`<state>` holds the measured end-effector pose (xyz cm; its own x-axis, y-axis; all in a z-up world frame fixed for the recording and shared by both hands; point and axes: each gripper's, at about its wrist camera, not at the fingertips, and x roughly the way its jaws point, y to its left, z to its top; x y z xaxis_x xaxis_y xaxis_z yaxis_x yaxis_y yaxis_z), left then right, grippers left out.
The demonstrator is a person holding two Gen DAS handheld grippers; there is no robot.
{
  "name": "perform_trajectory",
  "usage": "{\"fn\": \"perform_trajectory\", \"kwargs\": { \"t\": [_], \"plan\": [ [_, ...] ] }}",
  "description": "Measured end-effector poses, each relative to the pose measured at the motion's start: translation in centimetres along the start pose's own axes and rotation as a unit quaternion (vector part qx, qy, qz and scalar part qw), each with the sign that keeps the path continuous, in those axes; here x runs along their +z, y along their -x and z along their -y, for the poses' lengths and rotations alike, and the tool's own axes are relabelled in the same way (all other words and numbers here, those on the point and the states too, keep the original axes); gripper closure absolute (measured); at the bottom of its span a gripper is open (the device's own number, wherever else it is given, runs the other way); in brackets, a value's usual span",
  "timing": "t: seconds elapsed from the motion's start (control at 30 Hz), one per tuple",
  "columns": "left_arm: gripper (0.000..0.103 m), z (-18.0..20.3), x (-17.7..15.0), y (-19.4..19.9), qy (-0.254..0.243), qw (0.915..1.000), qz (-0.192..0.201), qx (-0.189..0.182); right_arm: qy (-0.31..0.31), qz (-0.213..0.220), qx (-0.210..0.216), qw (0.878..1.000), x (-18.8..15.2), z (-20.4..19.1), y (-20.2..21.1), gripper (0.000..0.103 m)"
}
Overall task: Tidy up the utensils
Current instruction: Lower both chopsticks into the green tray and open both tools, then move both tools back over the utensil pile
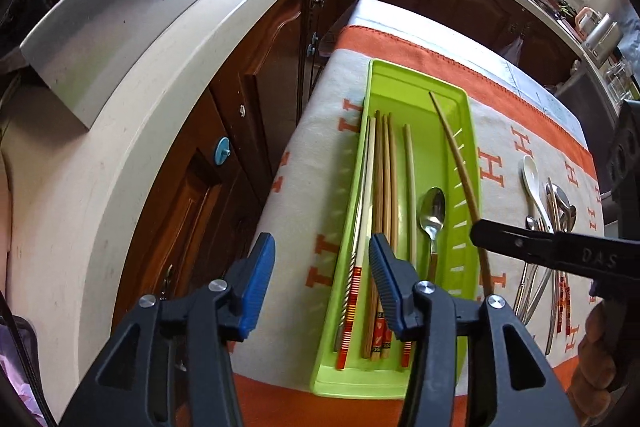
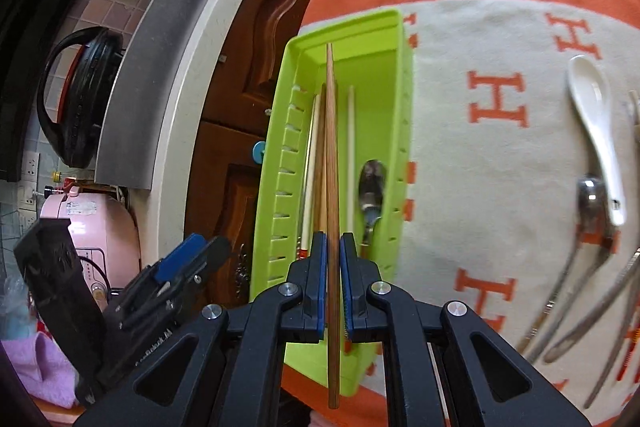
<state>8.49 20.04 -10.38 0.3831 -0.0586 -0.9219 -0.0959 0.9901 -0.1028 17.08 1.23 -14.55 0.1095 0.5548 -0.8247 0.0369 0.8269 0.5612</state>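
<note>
The right gripper (image 2: 333, 259) pinched a brown wooden chopstick (image 2: 331, 147) between its ribbed blue fingers (image 2: 319, 279), hovering over the slotted lime-green plastic tray (image 1: 472, 155). It probably needed lowering beside the chopsticks (image 1: 384, 179) already inside. The left gripper (image 1: 322, 259) hung half-open, empty. A white ceramic spoon (image 2: 596, 131) and steel cutlery (image 2: 592, 227) waited on the cloth-covered tabletop (image 2: 500, 187).

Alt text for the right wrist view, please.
The right gripper is shut on a brown wooden chopstick held over a green tray of chopsticks and a metal spoon; more cutlery lies on the patterned cloth.
</note>
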Motion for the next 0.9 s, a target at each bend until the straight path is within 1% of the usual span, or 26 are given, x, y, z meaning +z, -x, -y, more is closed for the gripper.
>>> {"fn": "perform_trajectory", "kwargs": {
  "t": [0.07,0.17,0.23,0.33,0.4,0.47,0.57,0.7,0.9],
  "plan": [
    [0.056,-0.2,-0.1,-0.1,0.003,1.0000,-0.001,-0.005,-0.010,-0.003,-0.012,1.000,0.2,0.1,-0.9,0.094],
    [0.056,-0.3,-0.2,-0.4,0.005,1.0000,-0.002,-0.008,-0.017,-0.011,-0.008,1.000,0.5,0.4,-2.2,0.093],
    [0.056,-0.2,-0.2,-0.5,0.003,1.0000,-0.002,-0.008,-0.022,-0.011,0.001,1.000,0.4,0.5,-2.2,0.087],
    [0.056,0.3,-0.1,-0.5,-0.001,0.9999,-0.003,-0.016,-0.019,-0.002,0.002,1.000,0.2,0.6,-1.8,0.085],
    [0.056,0.7,-0.3,-0.5,-0.003,0.9998,-0.005,-0.020,-0.012,0.000,0.002,1.000,-0.3,0.6,-0.8,0.085],
    [0.056,1.1,-0.4,-0.6,-0.005,0.9995,-0.011,-0.030,0.004,0.008,-0.014,1.000,-0.9,0.6,0.3,0.085],
    [0.056,2.2,-0.8,-0.7,-0.014,0.9990,-0.017,-0.040,0.016,0.014,-0.025,0.999,-1.9,1.0,1.5,0.085],
    [0.056,4.0,-1.2,-0.6,-0.030,0.9979,-0.022,-0.052,0.026,0.020,-0.040,0.999,-3.5,2.3,3.3,0.085],
    [0.056,7.2,-2.0,-0.3,-0.058,0.9942,-0.035,-0.084,0.028,0.040,-0.063,0.997,-6.2,5.4,6.4,0.085]
  ]
}}
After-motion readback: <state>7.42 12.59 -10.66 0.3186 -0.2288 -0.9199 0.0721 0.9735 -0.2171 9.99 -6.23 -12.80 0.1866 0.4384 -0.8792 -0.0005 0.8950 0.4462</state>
